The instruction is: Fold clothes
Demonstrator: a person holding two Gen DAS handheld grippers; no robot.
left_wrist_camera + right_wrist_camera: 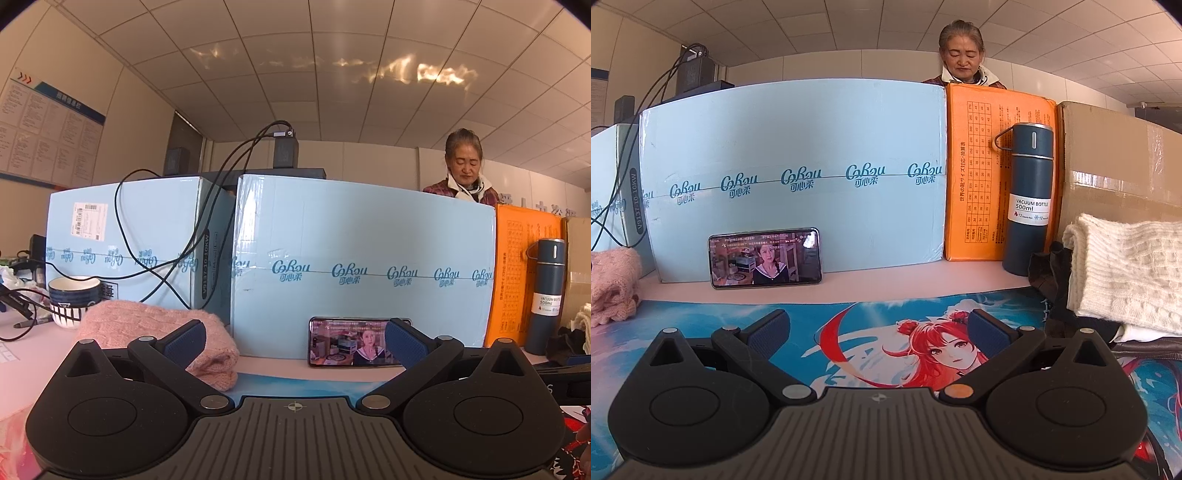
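Both tongs, left [293,341] and right [877,332], spread wide, nothing gripped; pink knit [162,332] at 10 o'clock, cream knit [1123,266] at 2: soft, light, stretchy, best pinched at hem edge.

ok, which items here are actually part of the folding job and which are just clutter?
Job:
- pink knit garment, folded, at the left
- white knit garment, on the pile at the right
- dark clothes under it
- left gripper, right gripper: jaws open, holding nothing

Clutter:
- phone
- vacuum bottle
- mug
- light blue boxes
- orange box
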